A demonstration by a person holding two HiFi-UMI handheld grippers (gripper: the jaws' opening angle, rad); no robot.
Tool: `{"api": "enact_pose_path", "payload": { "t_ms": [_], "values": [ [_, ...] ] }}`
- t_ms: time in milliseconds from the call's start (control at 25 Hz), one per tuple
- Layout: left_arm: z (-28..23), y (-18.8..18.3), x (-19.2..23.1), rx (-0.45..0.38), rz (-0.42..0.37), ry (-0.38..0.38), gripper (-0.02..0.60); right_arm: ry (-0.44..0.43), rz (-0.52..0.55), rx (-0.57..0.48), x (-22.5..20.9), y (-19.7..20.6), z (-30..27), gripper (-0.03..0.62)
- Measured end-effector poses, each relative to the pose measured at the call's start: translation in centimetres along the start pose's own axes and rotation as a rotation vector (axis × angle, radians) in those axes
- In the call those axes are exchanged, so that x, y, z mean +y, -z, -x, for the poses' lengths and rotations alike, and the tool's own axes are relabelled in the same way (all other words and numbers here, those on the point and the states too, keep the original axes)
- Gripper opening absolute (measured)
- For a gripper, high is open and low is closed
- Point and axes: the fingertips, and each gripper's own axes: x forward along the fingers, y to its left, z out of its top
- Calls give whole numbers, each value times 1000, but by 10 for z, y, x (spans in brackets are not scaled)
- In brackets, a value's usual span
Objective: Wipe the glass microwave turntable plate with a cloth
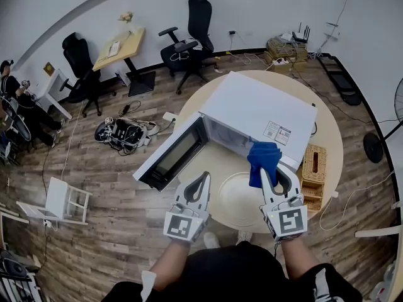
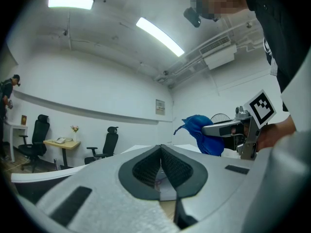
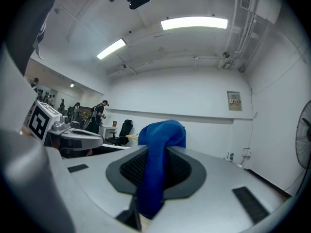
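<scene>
In the head view, the left gripper has its two fingers drawn together at the tips with nothing between them. It sits just left of the glass turntable plate. The right gripper is clamped on a blue cloth, bunched in soft folds over the plate's far right edge. The plate is a clear, round, shallow disc lying flat on the pale round table, at the near side, just in front of the white microwave. The microwave's dark-windowed door stands swung out to the left. A woven basket sits at the right.

In the left gripper view, the dark ribbed pads meet at the tip, empty. The cloth shows to the right.

In the right gripper view, the plush cloth is pinched between the textured pads, humped over the tips and trailing down the near side.
</scene>
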Motion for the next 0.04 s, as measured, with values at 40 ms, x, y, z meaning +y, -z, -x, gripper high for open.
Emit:
{"api": "enact_pose_path", "payload": {
  "t_ms": [40],
  "values": [
    [0,1,-1,-1,2,1,6,0,-1,3,0,1,0,75]
  ]
}}
